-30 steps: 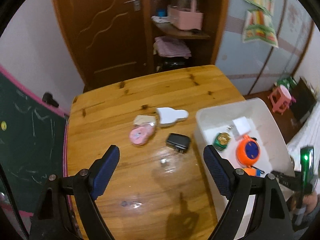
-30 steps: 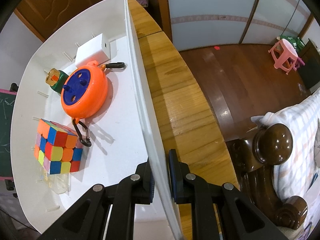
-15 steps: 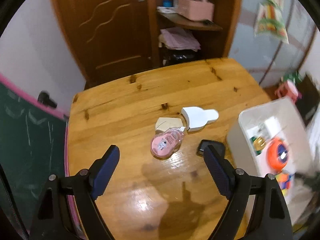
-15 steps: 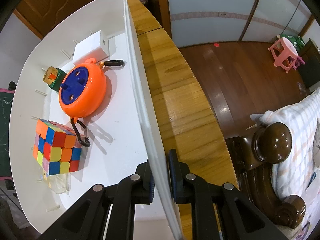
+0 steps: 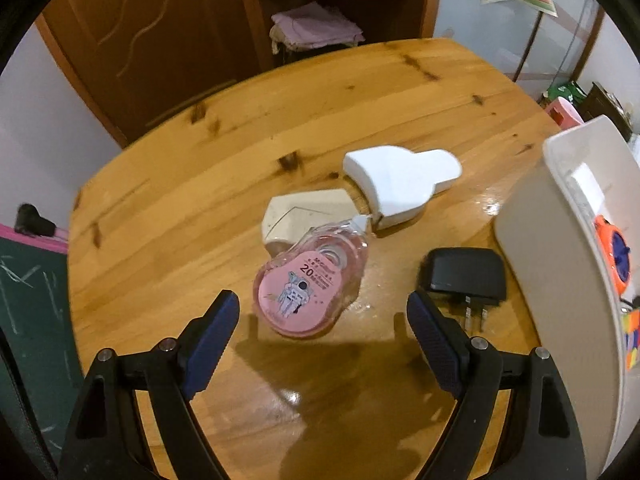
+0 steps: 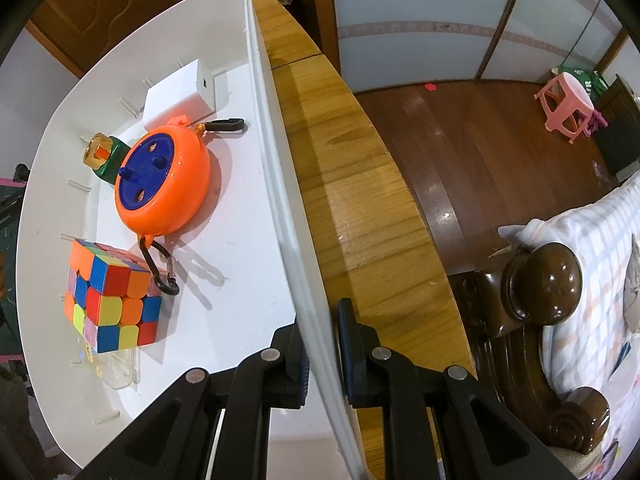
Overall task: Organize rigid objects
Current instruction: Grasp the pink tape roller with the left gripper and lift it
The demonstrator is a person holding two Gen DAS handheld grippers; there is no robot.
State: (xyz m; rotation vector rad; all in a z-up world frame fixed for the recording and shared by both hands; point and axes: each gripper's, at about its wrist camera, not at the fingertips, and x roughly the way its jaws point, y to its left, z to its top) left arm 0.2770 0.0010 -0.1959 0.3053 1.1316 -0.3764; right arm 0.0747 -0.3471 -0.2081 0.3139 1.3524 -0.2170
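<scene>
A: Step in hand looks like the approach to a pick. Left tool hangs wide and empty above the pink tape dispenser, which lies flat on the counter, touching a cream piece and just beside a white bottle-shaped piece.

B: Right side?

A: Right tool sits narrow, clamped on the white bin's wall, steadying it. Cube, orange reel and white box already lie inside.

B: Next?

A: Probably lower to straddle the dispenser, close on its flat sides, clear the black charger nearby, then carry it to the bin.
</scene>
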